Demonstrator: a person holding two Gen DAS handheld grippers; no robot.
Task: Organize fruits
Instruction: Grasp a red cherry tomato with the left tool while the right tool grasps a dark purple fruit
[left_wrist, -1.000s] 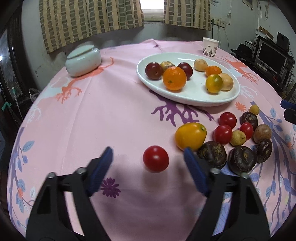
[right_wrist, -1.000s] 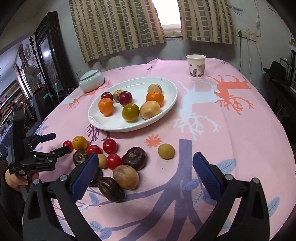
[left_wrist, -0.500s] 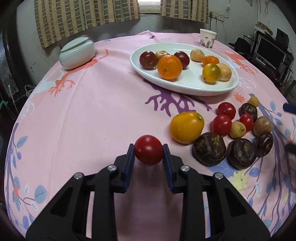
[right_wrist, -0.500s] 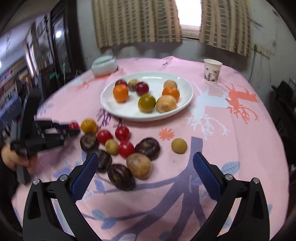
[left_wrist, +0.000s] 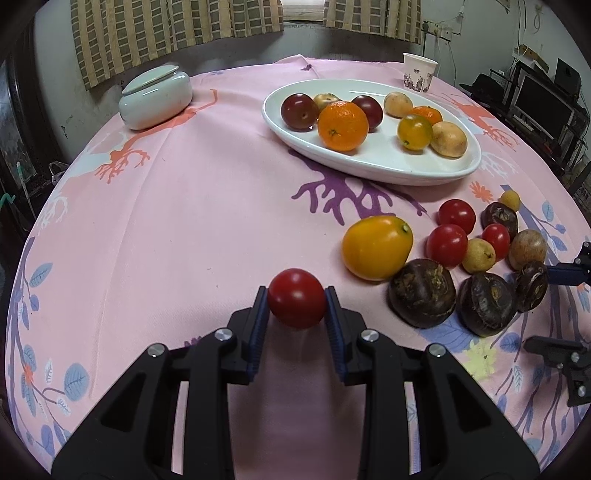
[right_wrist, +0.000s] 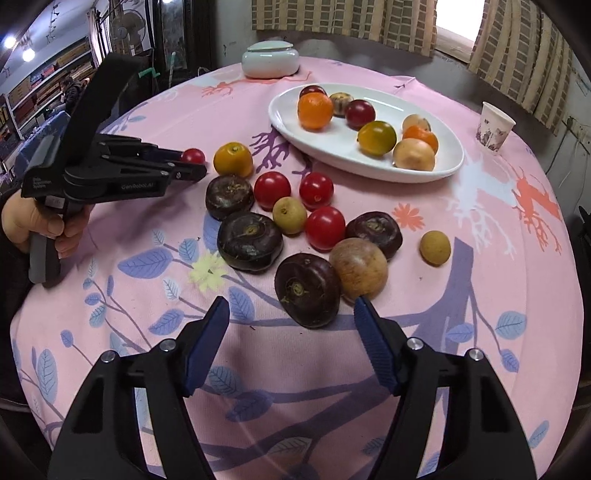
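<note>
My left gripper (left_wrist: 296, 303) clamps one red tomato (left_wrist: 296, 297); three more tomatoes lie on the table (left_wrist: 184, 221). My right gripper (right_wrist: 291, 332), jaws just narrowing, holds nothing. Seven fruits fill the plate (left_wrist: 388, 166).

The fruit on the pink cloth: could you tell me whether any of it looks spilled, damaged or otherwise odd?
Nothing looks damaged or spilled. The loose fruit simply lies clustered off the white plate, and one red tomato sits pinched in the left claw.

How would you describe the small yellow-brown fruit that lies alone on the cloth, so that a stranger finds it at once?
Start at the white oval plate and look down to the heap of loose fruit on the pink tablecloth. To the right of that heap, in the right wrist view, lies the small round yellow-brown fruit. Unlike the others, it touches no other fruit.
</note>
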